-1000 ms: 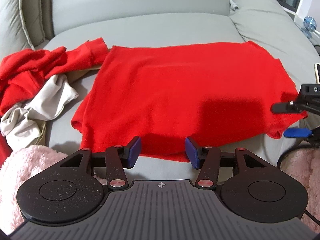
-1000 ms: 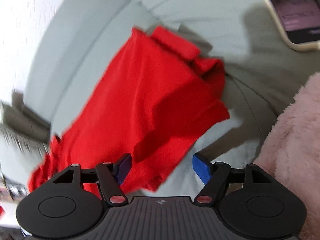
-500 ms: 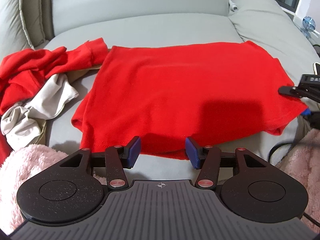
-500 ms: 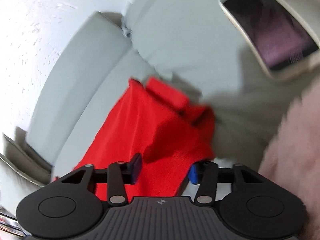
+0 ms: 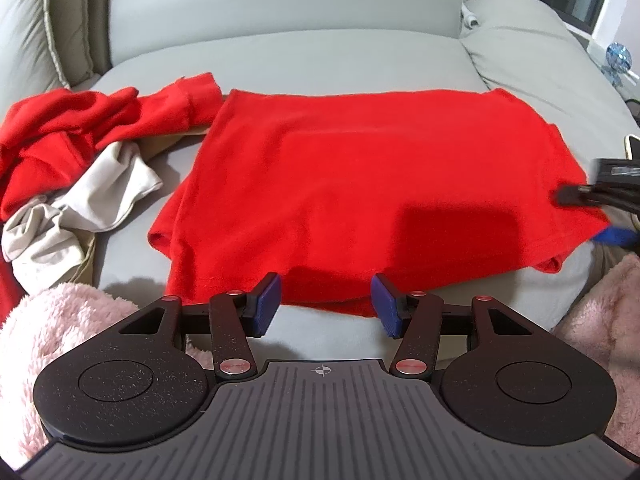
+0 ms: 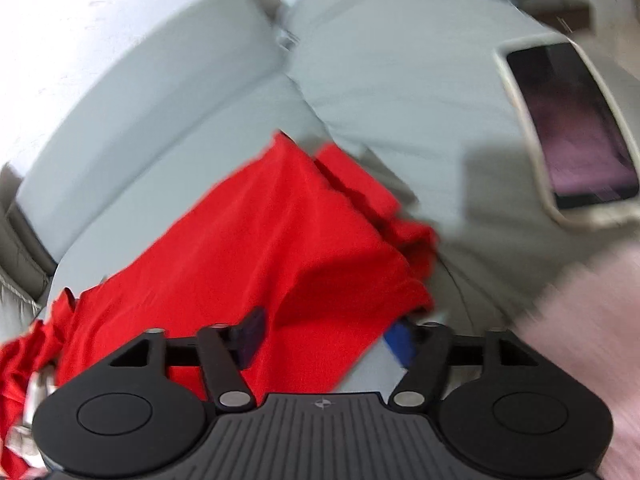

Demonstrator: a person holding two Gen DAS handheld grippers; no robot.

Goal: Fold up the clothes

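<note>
Now right gripper (image 6: 328, 336) jaws have just been opening, red shirt (image 5: 360, 184) edge between them (grip unclear, blurred); shirt mid-frame on sofa (image 5: 320, 56). Left gripper (image 5: 325, 307) wide, empty, at near hem. Next fold pending.

Plain red shirt (image 5: 360, 184) on grey sofa (image 5: 280, 52); beige garment (image 5: 96, 196); pink fluffy blanket (image 5: 44, 328); gripper pads (image 5: 267, 307) blue.

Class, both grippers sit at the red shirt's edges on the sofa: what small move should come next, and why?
Probably close the left gripper on the red shirt hem. Its jaws stand open around that near edge without pinching it, while the right gripper, whose jaws have just been opening, straddles the corner.
</note>
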